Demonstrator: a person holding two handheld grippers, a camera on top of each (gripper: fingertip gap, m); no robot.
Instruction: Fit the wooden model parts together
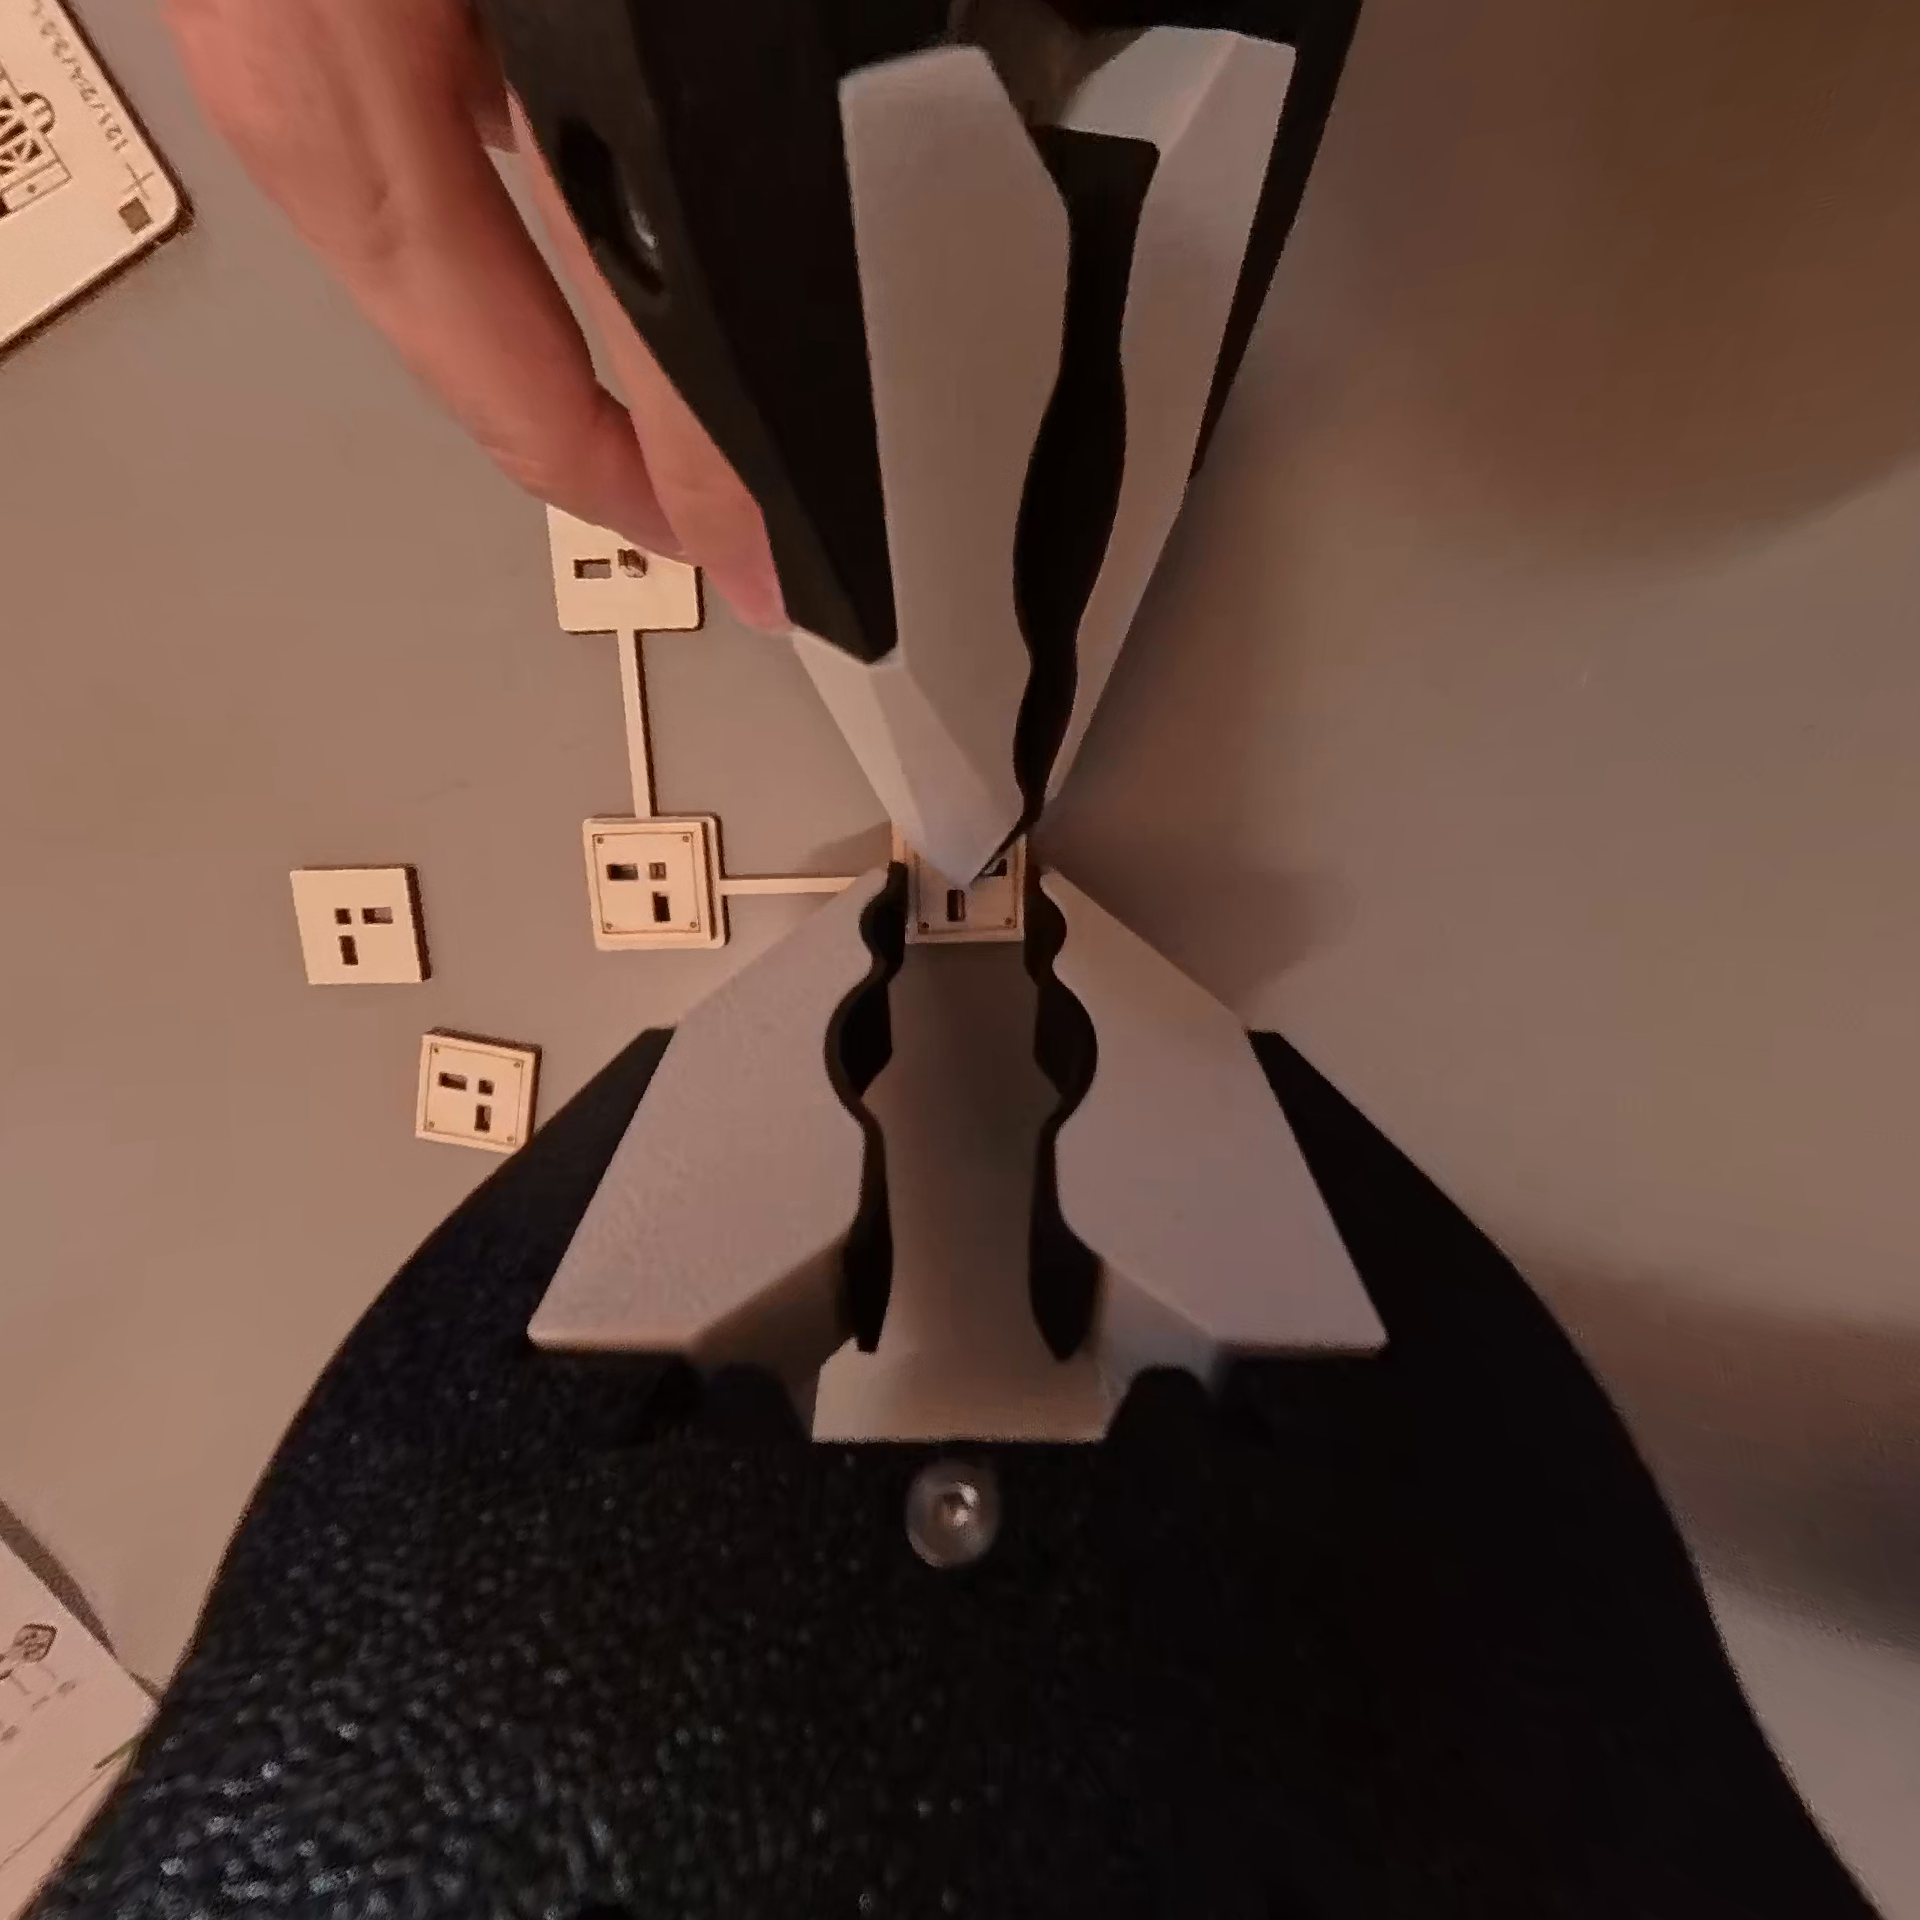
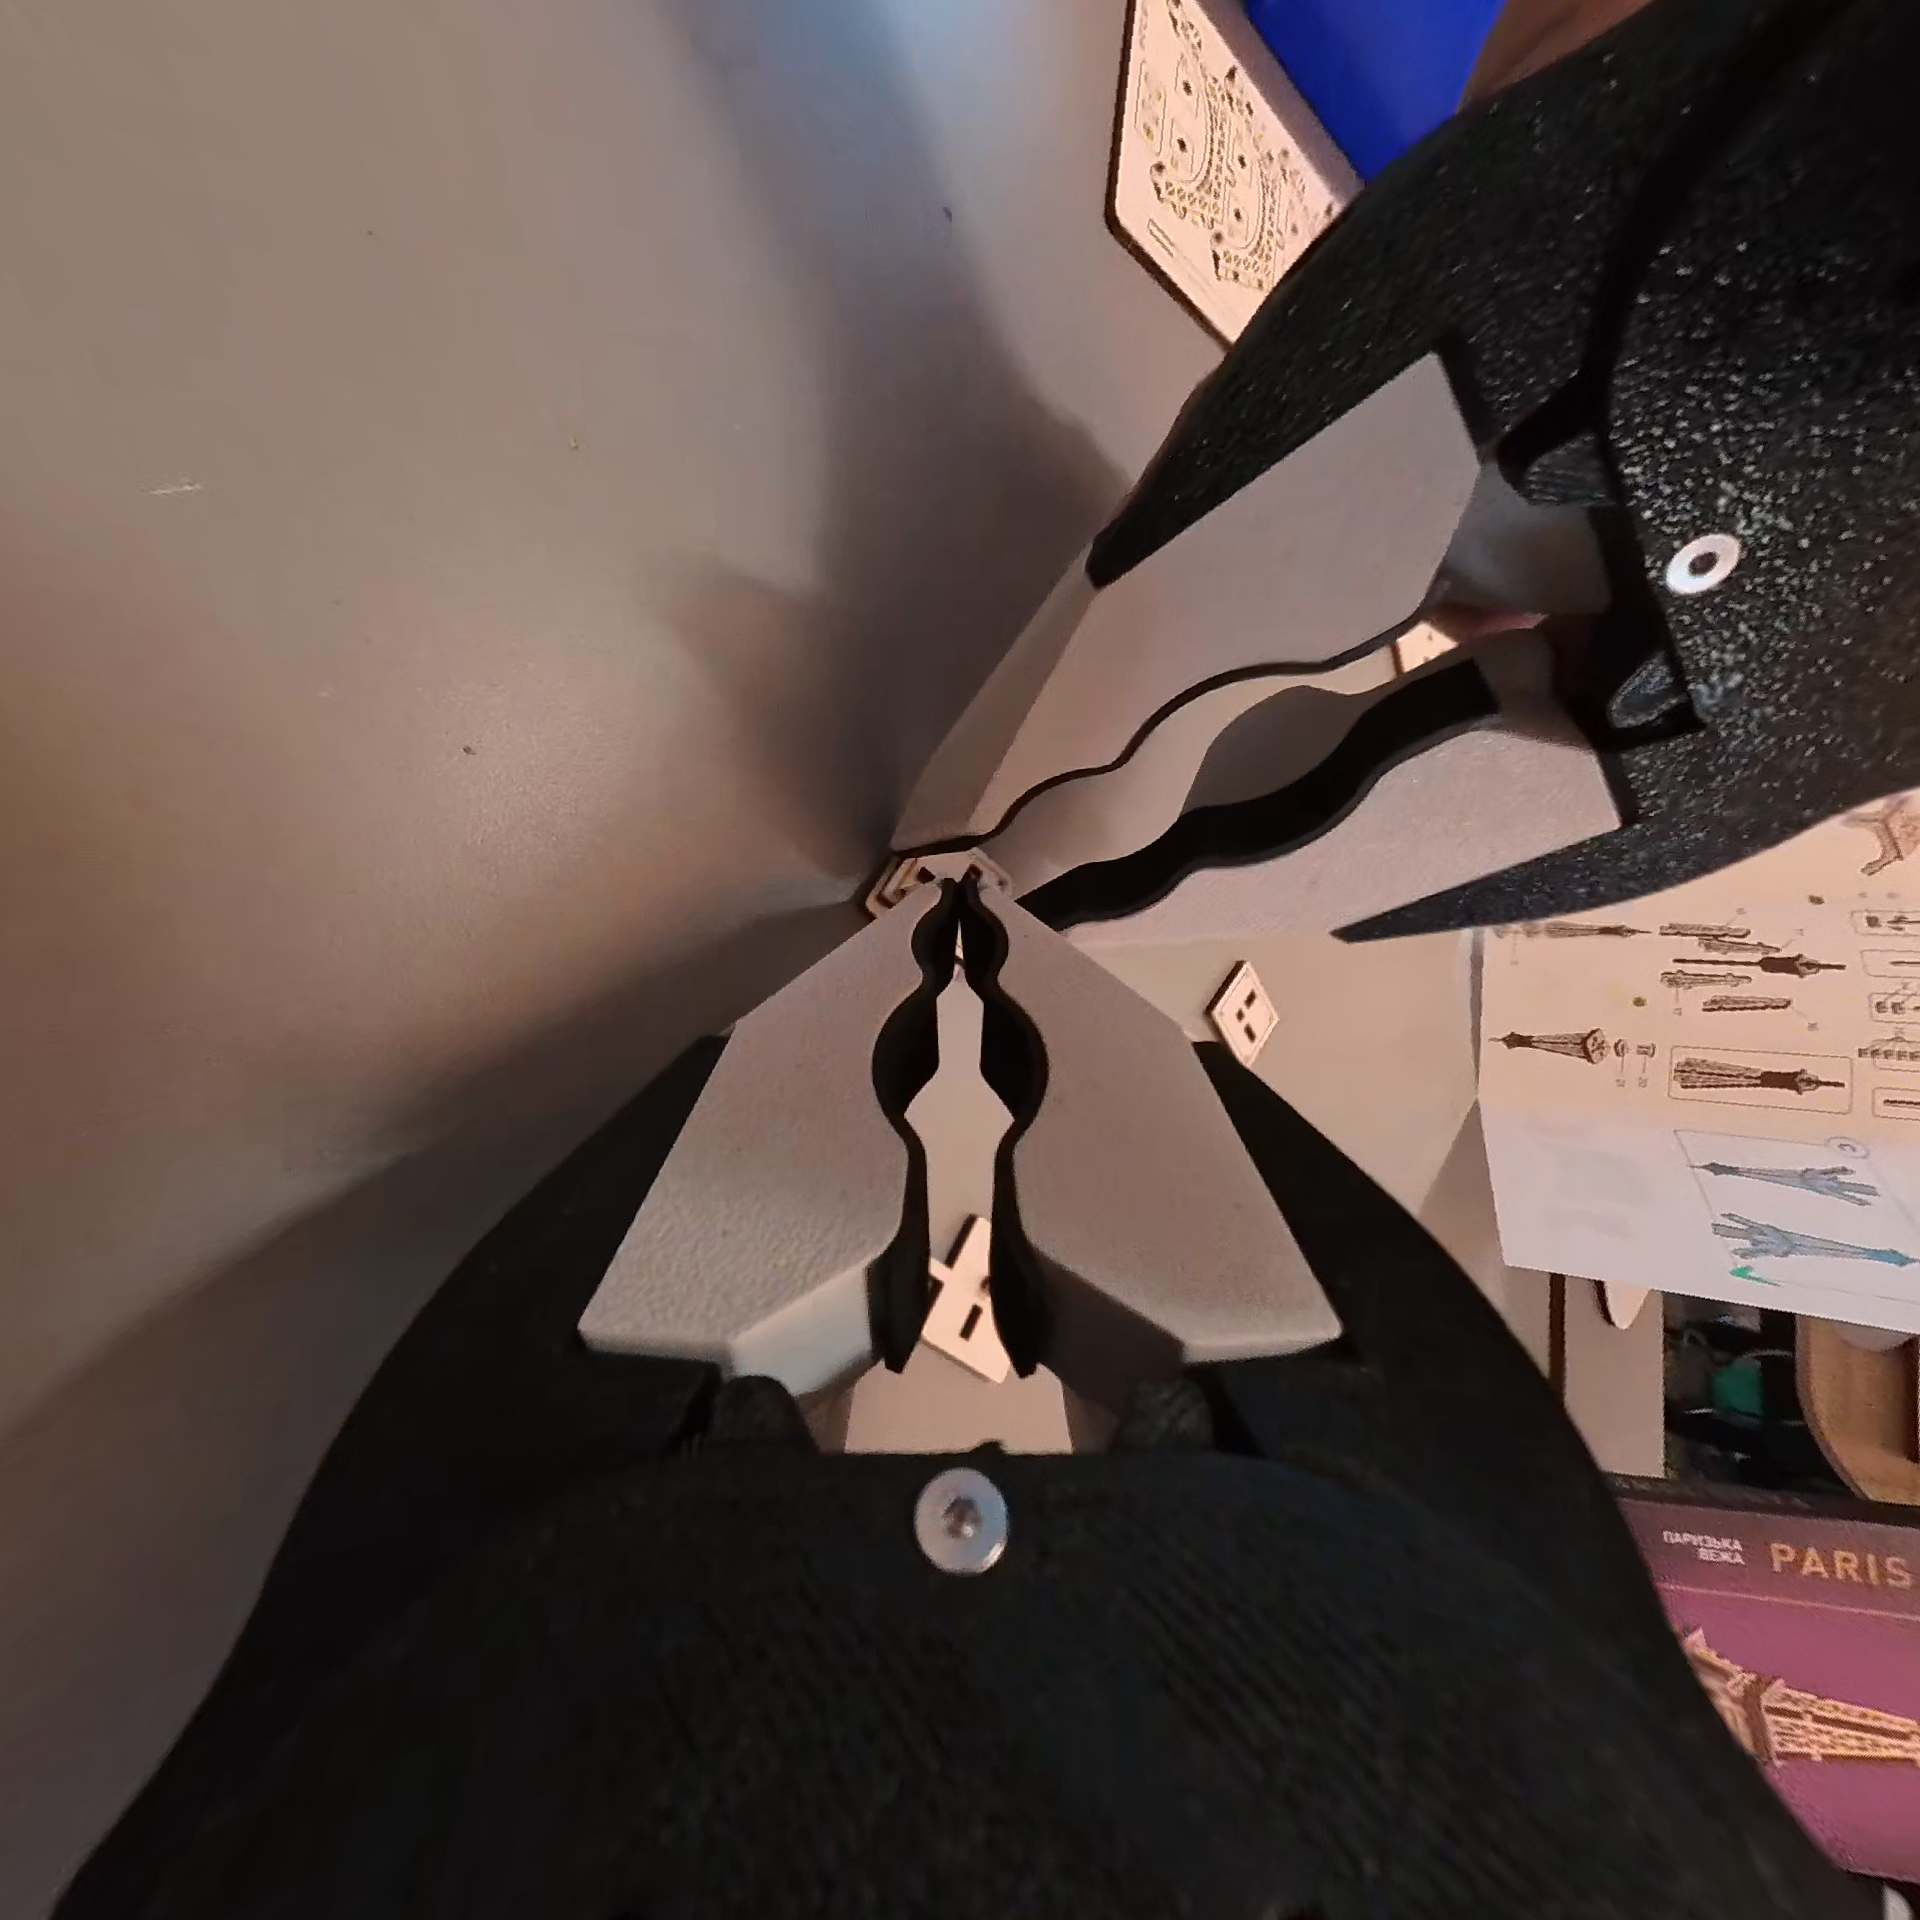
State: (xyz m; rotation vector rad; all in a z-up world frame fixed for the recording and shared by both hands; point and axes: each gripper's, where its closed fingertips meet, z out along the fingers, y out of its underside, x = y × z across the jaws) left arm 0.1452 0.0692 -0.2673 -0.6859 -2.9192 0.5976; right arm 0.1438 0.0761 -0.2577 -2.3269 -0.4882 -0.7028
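The left gripper (image 1: 971,894) is standing wide open in its own view. Its two tips are sitting on either side of a small wooden square (image 1: 961,916) on the grey table (image 1: 1507,623). I cannot tell if they are touching it. The right gripper (image 2: 958,899) is coming down from above with its tips squeezed together, and its point is pressing on that same square. I cannot see anything pinched between them. A hand (image 1: 364,260) is holding it.

Only the left view is showing that thin sticks are joining this square to two more squares (image 1: 655,883), making a corner shape. Two loose squares (image 1: 358,925) are lying just beside them.

Only the right view is showing a picture paper (image 2: 1662,1091) and a purple box (image 2: 1787,1662) at the right side. A cut wooden sheet (image 2: 1216,177) is lying farther back.
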